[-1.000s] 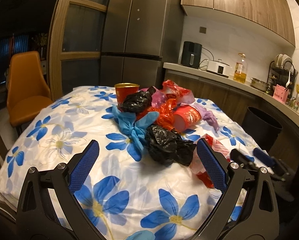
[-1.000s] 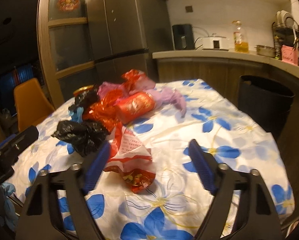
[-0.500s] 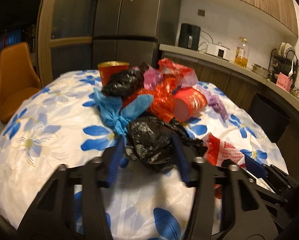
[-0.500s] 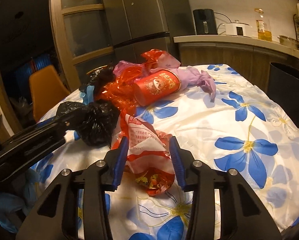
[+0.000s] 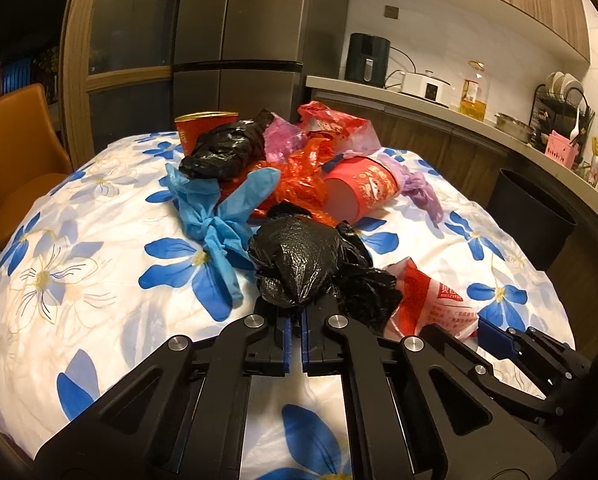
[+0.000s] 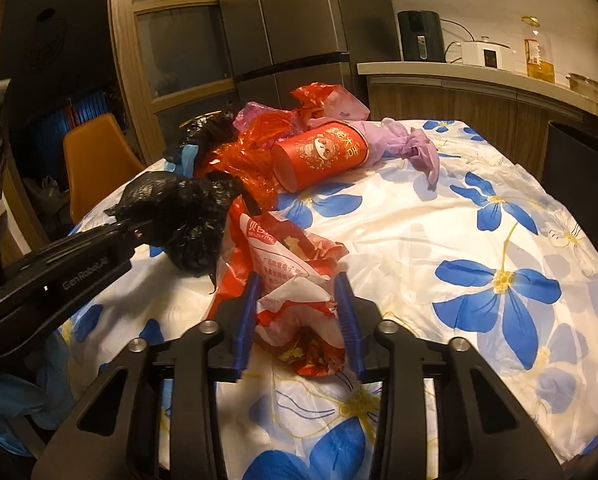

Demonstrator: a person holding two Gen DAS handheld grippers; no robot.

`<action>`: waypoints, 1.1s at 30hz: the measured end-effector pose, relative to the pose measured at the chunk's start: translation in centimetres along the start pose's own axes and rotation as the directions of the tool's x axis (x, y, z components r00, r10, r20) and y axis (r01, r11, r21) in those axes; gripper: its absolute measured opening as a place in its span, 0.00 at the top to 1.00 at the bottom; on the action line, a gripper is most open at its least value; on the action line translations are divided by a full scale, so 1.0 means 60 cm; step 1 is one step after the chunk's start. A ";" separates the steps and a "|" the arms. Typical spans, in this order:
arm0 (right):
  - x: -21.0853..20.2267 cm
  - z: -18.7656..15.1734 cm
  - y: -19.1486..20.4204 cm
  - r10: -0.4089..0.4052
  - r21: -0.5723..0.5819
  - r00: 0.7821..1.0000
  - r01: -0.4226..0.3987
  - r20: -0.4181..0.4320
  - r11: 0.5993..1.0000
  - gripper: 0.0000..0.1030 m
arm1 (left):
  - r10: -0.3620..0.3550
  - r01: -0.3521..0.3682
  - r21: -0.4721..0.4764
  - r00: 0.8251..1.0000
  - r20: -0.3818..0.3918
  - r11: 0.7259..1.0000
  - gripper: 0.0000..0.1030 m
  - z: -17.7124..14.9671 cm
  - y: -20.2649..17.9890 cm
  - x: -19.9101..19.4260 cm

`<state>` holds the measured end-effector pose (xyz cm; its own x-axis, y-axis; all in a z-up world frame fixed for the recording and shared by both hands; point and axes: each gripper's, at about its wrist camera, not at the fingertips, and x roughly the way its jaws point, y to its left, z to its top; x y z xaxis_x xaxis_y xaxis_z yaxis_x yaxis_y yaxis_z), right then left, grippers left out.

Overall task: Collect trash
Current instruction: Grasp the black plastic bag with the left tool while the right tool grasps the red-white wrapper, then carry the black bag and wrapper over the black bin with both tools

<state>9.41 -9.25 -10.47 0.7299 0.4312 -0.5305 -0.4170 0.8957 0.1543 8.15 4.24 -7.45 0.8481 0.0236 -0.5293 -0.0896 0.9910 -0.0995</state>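
Within the last second both pairs of fingers had gone from wide apart to clamped on trash. The left gripper point(image 5: 295, 320) had closed almost fully, its blue pads pinching the near edge of the crumpled black plastic bag point(image 5: 299, 260), which was bunched up just ahead of the fingertips. The right gripper point(image 6: 299, 312) had narrowed around the red-and-white snack wrapper point(image 6: 291, 276); its fingers pressed both sides of the wrapper, with a gap left between them because the crumpled film filled it.

Both pieces lay at the near edge of the flowered tablecloth point(image 6: 479, 240) covering the surface, touching each other, and neither looked clearly lifted yet. The rest of the heap sat farther back: a blue glove point(image 5: 219, 216), a second black bag point(image 5: 223, 152), orange-red plastic film point(image 5: 303, 176), a red cylindrical tin on its side point(image 6: 323, 152), an upright red can point(image 5: 203, 128) and a purple glove point(image 6: 411, 142).

So two grasps appeared made at once, and the likely next step was carrying both to the black bin point(image 5: 531, 220) beside the table. The thin bag film might slip from so shallow a pinch.
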 end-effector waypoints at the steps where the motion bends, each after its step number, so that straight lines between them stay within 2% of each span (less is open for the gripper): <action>1: -0.002 0.000 0.001 0.004 -0.002 1.000 -0.004 0.000 1.000 0.69 | 0.002 -0.002 0.002 1.000 0.001 1.000 0.98 0.002 -0.003 -0.002; 7: -0.030 0.008 -0.003 0.015 0.007 0.999 -0.015 0.033 1.000 0.75 | 0.013 -0.013 0.009 1.000 0.017 1.000 0.99 0.019 -0.015 -0.022; 15: -0.100 0.036 -0.035 -0.043 0.042 0.990 0.037 0.136 0.998 0.75 | 0.015 -0.016 0.022 0.999 0.044 1.000 0.99 0.054 -0.047 -0.049; 26: -0.172 0.070 -0.108 -0.156 0.115 0.958 0.132 0.241 0.985 0.75 | -0.046 0.037 0.095 0.995 0.089 0.995 0.99 0.099 -0.133 -0.062; 33: -0.213 0.095 -0.175 -0.250 0.165 0.923 0.208 0.293 0.964 0.75 | -0.121 0.101 0.154 0.985 0.122 0.983 0.99 0.130 -0.217 -0.057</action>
<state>7.55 -23.54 -0.56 0.9365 0.2063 -0.2834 -0.1608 0.9712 0.1756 10.46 -7.70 2.22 0.9102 -0.0803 -0.4063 0.0782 0.9967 -0.0218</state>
